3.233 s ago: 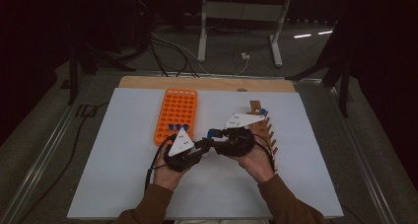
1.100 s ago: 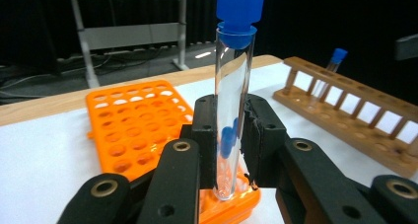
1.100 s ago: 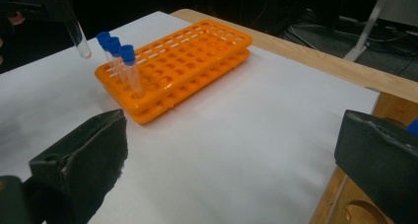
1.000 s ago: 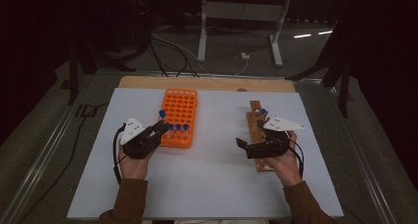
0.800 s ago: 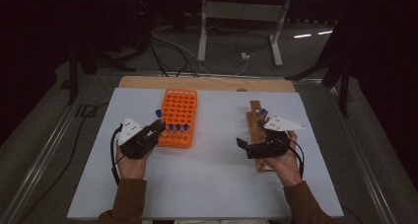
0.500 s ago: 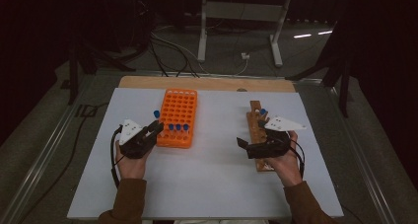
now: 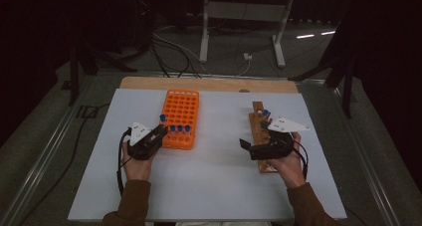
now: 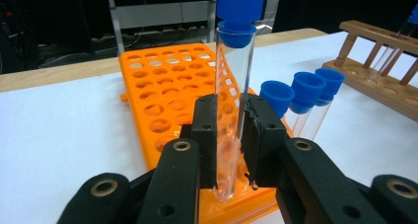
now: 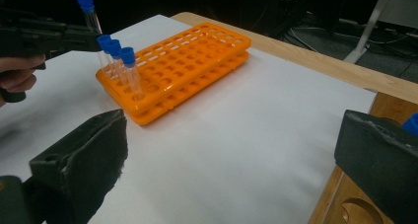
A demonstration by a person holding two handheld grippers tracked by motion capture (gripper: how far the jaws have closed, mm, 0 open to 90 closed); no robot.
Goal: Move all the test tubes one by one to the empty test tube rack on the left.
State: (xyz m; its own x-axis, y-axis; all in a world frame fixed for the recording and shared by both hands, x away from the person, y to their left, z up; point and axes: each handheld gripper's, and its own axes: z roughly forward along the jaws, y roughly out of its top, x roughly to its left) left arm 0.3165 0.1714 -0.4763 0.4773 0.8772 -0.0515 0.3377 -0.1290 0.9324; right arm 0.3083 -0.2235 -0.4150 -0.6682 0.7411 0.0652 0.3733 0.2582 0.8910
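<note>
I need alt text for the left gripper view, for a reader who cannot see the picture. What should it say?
The left gripper clamps an upright clear test tube with a blue cap between its two black jaws, its lower end at the near edge of an orange tube rack on a white table. Three more blue-capped tubes stand in the rack at right, with a wooden rack behind them.

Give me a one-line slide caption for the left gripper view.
Left gripper clamps an upright blue-capped test tube over the near corner of the orange rack, beside three capped tubes already standing there.
</note>
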